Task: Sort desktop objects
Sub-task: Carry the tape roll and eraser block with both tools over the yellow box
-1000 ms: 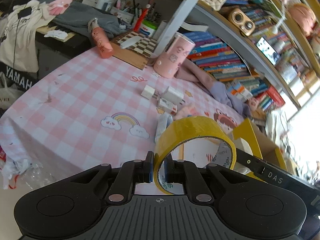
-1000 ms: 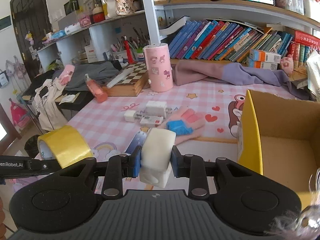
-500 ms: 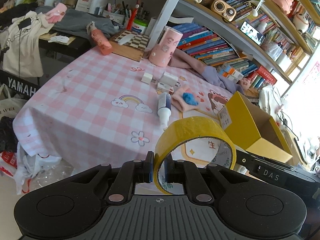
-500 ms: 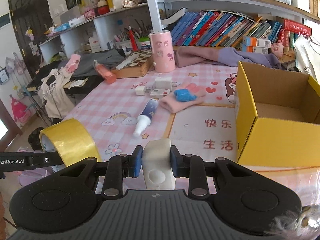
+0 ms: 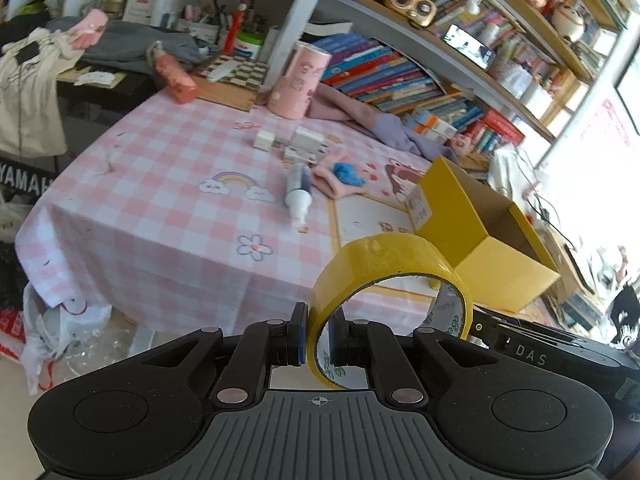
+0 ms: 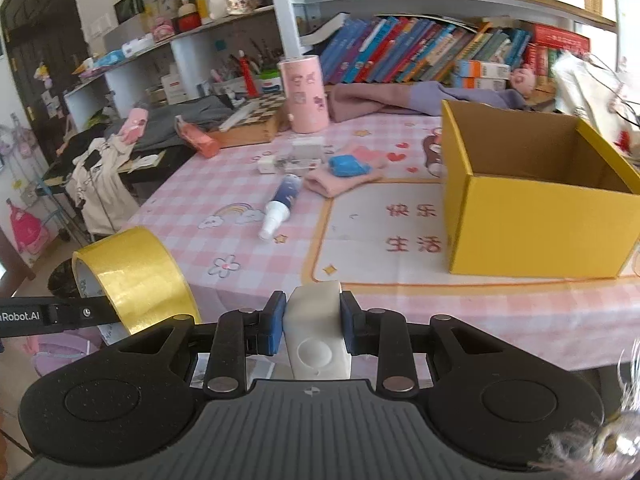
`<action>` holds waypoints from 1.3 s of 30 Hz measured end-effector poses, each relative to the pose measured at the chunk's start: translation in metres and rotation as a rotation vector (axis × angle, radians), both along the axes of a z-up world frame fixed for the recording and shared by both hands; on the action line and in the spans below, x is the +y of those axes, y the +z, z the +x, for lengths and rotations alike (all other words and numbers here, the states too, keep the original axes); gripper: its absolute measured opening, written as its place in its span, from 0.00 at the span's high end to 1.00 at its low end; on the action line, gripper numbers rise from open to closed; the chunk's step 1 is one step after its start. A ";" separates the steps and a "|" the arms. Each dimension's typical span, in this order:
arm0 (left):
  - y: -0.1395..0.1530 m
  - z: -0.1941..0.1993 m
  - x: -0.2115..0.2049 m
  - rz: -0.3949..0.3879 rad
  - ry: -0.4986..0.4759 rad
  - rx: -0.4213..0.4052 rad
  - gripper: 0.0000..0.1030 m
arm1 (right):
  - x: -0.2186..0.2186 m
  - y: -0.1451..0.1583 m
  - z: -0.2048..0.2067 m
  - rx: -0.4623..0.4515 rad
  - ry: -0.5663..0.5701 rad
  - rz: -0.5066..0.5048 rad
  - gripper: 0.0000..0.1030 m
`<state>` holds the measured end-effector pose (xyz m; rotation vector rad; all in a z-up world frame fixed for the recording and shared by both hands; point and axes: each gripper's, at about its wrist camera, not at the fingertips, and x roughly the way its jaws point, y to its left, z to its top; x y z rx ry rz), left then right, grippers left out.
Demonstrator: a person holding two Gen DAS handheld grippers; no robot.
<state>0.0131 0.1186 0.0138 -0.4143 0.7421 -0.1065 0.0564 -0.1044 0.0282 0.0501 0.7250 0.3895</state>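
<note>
My left gripper (image 5: 319,340) is shut on the rim of a yellow tape roll (image 5: 384,264), held off the near edge of the table. The same tape roll (image 6: 136,276) shows at lower left in the right wrist view. My right gripper (image 6: 312,320) is shut on a white block (image 6: 316,332) with a round dimple, also short of the table's near edge. An open yellow cardboard box (image 6: 540,200) stands on the right of the pink checked tablecloth (image 6: 224,184); the same box (image 5: 476,236) shows in the left wrist view. A blue-and-white tube (image 6: 280,204), small white adapters (image 6: 296,156) and a blue object on a pink cloth (image 6: 348,168) lie mid-table.
A pink cylinder (image 6: 304,96) and a checkered wooden board (image 6: 256,120) stand at the back. Behind them run shelves of books (image 6: 420,56). A purple cloth (image 6: 400,98) lies along the back edge. Clothes and bags (image 5: 28,92) crowd the left side; plastic bags (image 5: 60,328) lie on the floor.
Both grippers have drawn back from the table with their objects still held; the tabletop items look smaller and farther, and the table's near edge and the floor have come into view.
</note>
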 end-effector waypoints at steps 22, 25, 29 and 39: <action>-0.006 0.021 -0.066 -0.010 -0.257 0.017 0.92 | -0.066 -0.006 -0.037 0.041 -0.222 -0.034 0.75; -0.006 0.024 -0.077 -0.004 -0.301 0.019 0.92 | -0.076 -0.006 -0.043 0.044 -0.263 -0.032 0.75; -0.006 0.026 -0.090 0.008 -0.350 0.018 0.92 | -0.088 -0.006 -0.050 0.049 -0.318 -0.025 0.75; -0.008 0.029 -0.109 0.029 -0.423 0.029 0.92 | -0.099 -0.008 -0.056 0.073 -0.362 -0.027 0.75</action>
